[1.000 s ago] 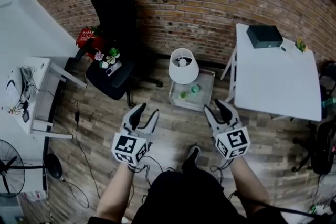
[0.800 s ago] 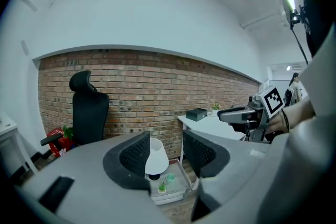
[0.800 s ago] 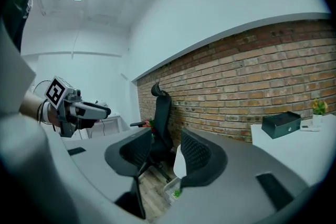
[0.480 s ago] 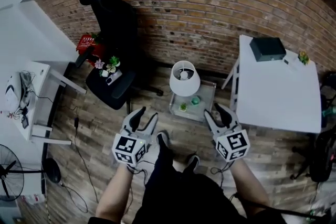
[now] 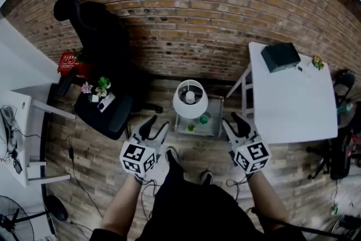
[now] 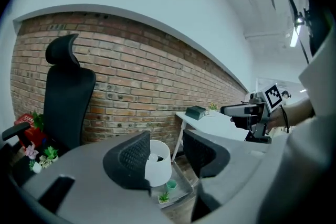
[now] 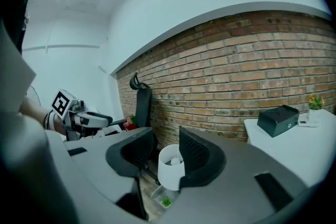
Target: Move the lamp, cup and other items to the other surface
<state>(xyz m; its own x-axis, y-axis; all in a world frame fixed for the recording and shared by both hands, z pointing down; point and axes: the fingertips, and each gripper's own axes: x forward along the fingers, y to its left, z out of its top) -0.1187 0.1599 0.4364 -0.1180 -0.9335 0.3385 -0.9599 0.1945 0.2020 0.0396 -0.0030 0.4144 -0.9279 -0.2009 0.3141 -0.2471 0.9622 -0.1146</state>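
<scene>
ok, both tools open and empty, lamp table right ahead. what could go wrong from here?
1. The lamp has a wide shade and stands on a small low table; a grab at the shade may tip it.
2. The green cup and small plant sit close beside the lamp; the left tool or right tool could knock them over while reaching in.

left gripper (image 6: pixel 167 147) jaws apart, nothing pinched. lamp (image 6: pixel 159 165) w/ white shade shows thru the gap, well beyond, standing on a low glass table (image 6: pixel 184 186). green cup (image 6: pixel 171 184) & tiny plant (image 6: pixel 164 197) just beside it. black office chair (image 6: pixel 65 97) at left by the brick wall (image 6: pixel 131 76). to the right, white table (image 6: pixel 220 122) w/ dark box (image 6: pixel 195 112) on it, poss. a small potted plant (image 6: pixel 212 107) behind. right gripper (image 6: pixel 227 110) at far right.
</scene>
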